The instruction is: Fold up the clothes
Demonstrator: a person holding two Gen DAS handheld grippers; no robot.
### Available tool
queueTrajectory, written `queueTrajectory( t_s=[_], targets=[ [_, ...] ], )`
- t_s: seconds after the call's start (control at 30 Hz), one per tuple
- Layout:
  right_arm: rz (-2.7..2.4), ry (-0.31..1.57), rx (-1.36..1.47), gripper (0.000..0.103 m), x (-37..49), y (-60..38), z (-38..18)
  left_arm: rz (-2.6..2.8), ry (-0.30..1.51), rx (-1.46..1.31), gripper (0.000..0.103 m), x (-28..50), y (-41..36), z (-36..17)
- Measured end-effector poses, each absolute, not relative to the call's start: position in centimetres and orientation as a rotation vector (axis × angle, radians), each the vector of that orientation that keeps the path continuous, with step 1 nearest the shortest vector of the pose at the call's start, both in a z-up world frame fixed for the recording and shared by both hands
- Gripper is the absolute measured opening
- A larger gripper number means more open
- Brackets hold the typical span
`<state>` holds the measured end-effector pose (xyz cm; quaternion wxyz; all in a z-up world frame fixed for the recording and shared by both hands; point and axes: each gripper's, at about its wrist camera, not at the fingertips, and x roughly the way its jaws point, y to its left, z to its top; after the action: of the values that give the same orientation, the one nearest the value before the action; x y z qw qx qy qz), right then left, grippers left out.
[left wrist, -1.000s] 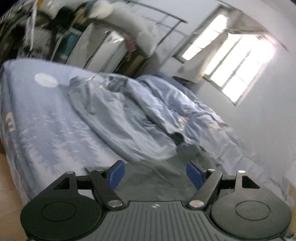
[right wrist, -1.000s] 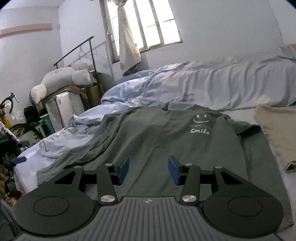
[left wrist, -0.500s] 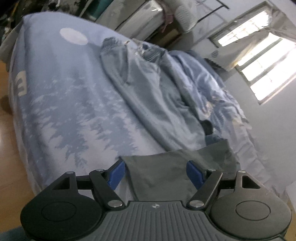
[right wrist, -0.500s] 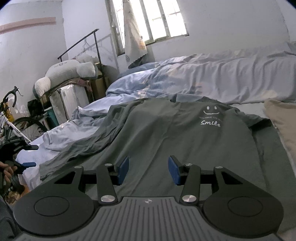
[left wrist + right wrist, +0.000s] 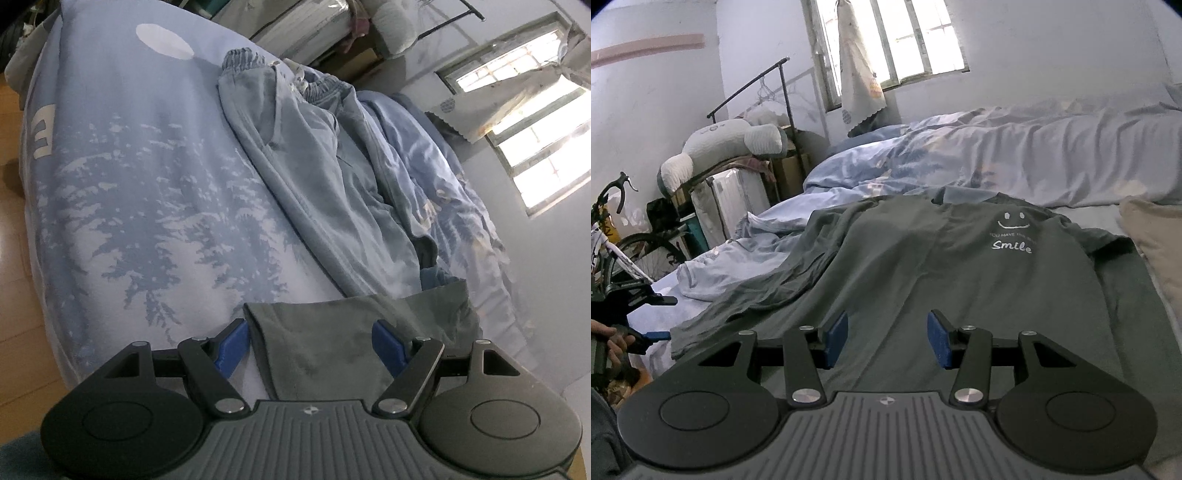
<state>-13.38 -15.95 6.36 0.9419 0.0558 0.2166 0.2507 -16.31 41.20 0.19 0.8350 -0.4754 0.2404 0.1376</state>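
Note:
A dark grey T-shirt (image 5: 942, 266) with a white "Smile" print lies spread flat on the bed, its neck toward the far side. My right gripper (image 5: 888, 339) hovers open just above its near hem, with nothing pinched. My left gripper (image 5: 311, 345) stands wide open at the shirt's left corner (image 5: 332, 343), which lies between the blue pads without being pressed. In the right wrist view that left gripper (image 5: 663, 317) shows at the left edge, held by a hand (image 5: 609, 341).
Blue-grey trousers (image 5: 314, 177) lie crumpled on the forest-print sheet (image 5: 129, 184) beyond the shirt. A rumpled blue duvet (image 5: 997, 158) fills the far side, and a beige garment (image 5: 1156, 236) lies at right. A bicycle (image 5: 624, 240) and a stacked plush pillow (image 5: 727, 144) stand beside the bed. Wooden floor (image 5: 11, 258) lies below the bed's edge.
My left gripper has sunk toward the bed and rolled; the shirt's corner now lies between its open jaws. The right gripper has hardly moved.

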Motion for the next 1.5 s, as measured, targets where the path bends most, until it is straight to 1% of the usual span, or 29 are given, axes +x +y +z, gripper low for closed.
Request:
queueTrajectory(
  t_s=[0.57, 1.03, 1.27, 1.5],
  targets=[
    [0.503, 0.457, 0.105, 0.049, -13.5, -15.0, 6.4, 0.262, 0.496, -1.023, 0.073, -15.5, 41.8, -0.6],
    [0.507, 0.456, 0.102, 0.049, -13.2, -15.1, 6.4, 0.238, 0.509, -1.09, 0.073, -16.7, 41.0, -0.8],
    [0.511, 0.456, 0.097, 0.049, -13.2, -15.4, 6.2, 0.224, 0.513, -1.106, 0.073, -15.5, 41.4, -1.4],
    [0.511, 0.467, 0.086, 0.049, -13.1, -15.2, 5.9, 0.185, 0.495, -1.103, 0.07, -14.6, 42.1, -2.1]
  ],
)
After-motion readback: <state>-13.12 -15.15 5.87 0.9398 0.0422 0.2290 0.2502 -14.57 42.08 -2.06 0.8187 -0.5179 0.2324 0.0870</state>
